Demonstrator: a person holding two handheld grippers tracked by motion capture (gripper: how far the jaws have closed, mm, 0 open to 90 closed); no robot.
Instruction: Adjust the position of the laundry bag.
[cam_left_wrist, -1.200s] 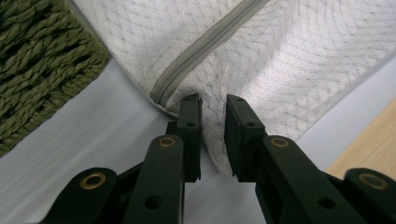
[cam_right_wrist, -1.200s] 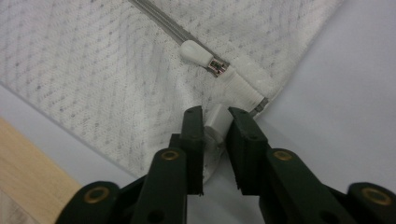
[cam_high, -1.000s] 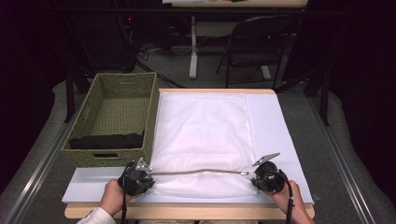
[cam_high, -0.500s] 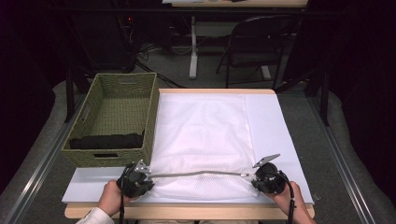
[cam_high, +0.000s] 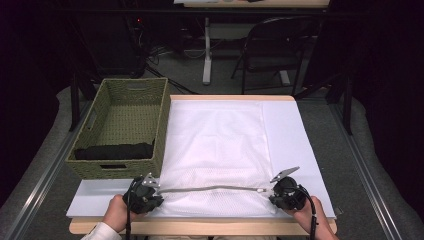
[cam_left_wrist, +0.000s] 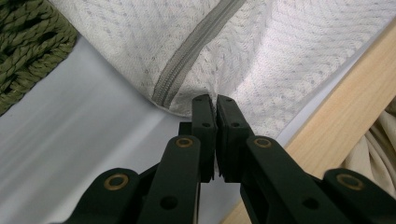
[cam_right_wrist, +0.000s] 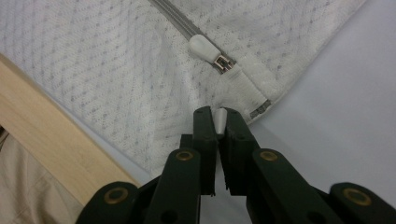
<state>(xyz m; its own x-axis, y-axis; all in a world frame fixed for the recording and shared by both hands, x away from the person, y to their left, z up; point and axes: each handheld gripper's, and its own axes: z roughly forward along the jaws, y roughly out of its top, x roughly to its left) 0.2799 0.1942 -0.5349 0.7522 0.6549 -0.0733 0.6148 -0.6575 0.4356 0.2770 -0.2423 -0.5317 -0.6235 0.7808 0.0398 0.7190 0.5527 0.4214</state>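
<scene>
A white mesh bag (cam_high: 215, 135) lies flat on the table, with a grey zipper (cam_high: 210, 189) running along its near edge. My left gripper (cam_high: 154, 192) is shut on the bag's near left corner, its jaws (cam_left_wrist: 215, 100) closed on the mesh just past the zipper's end (cam_left_wrist: 177, 79). At the near right corner my right gripper (cam_high: 271, 194) is shut too. A bit of the white bag edge sits pinched between its tips (cam_right_wrist: 218, 113). The zipper slider (cam_right_wrist: 219, 60) lies just beyond them.
A green woven basket (cam_high: 162, 125) stands left of the bag, with a folded black cloth (cam_high: 114, 151) inside. A white sheet (cam_high: 295, 135) covers the table. The wooden front edge (cam_high: 200, 227) runs just under both hands. A folding chair (cam_high: 272, 45) stands beyond the table.
Both grippers, still shut on the corners, have drawn the bag's zipper edge slightly toward the table's front edge.
</scene>
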